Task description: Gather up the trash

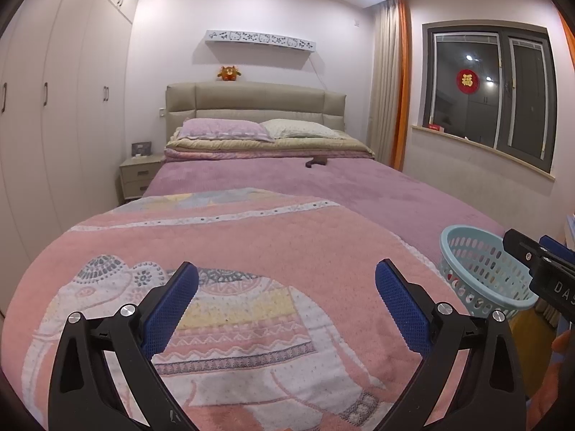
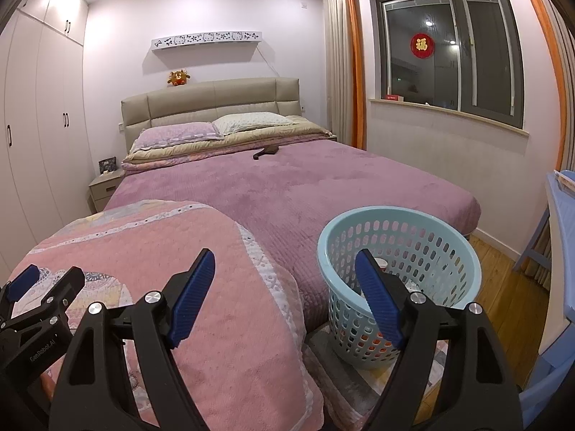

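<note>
A light blue perforated basket stands on the floor by the bed's foot corner, with a few items inside; it also shows in the left wrist view. My left gripper is open and empty above a pink elephant-pattern blanket. My right gripper is open and empty, its right finger over the basket's near rim. The left gripper also shows at the left edge of the right wrist view. A small dark object lies far up the bed near the pillows.
The purple-covered bed fills the middle. A wardrobe lines the left wall, with a nightstand beside the headboard. A window and orange curtains are right. A blue chair stands on the wooden floor at right.
</note>
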